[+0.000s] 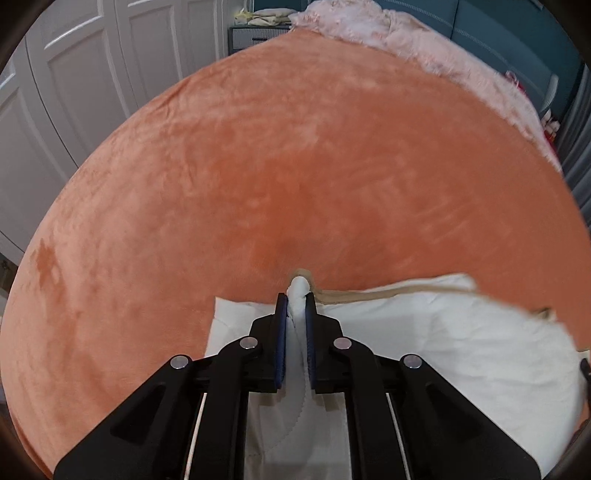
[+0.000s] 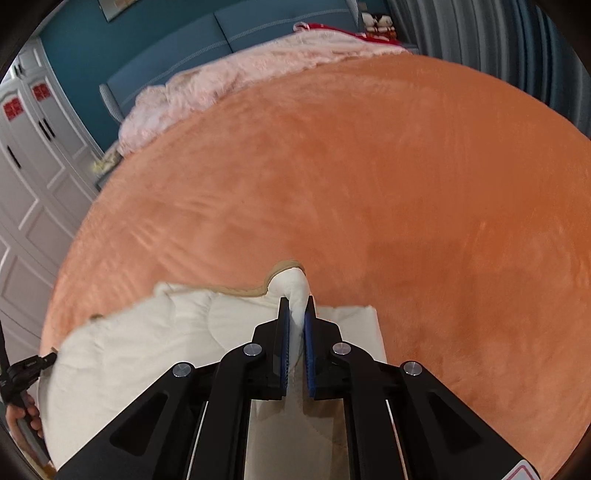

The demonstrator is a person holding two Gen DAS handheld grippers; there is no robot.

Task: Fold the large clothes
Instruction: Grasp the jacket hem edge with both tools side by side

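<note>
- Garment [image 1: 443, 343]: white, padded, with a tan trim along its far edge; it lies on the orange blanket [image 1: 295, 166] at the near edge of the bed, bunched into soft folds.
- Your left gripper [image 1: 296, 299] is clenched on a pinch of the white cloth; the fold stands up between the blue pads [image 1: 282, 332] and pokes out past the tips.
- From that grip the garment spreads to the right in the left wrist view, its trimmed edge running along the blanket.
- Your right gripper [image 2: 296, 302] is likewise clamped on a raised fold of the same garment [image 2: 147, 339], with tan trim curling over the top of the pinch.
- In the right wrist view, the cloth runs left from the grip, toward your left hand [image 2: 26, 413], which shows at the left edge on its tool's handle.
- Both views are blurred.
- A pale pink throw [image 2: 221, 81] lies crumpled at the far end of the bed, against a blue headboard [image 2: 258, 29].
- White wardrobe doors [image 1: 74, 92] stand beside the bed.
</note>
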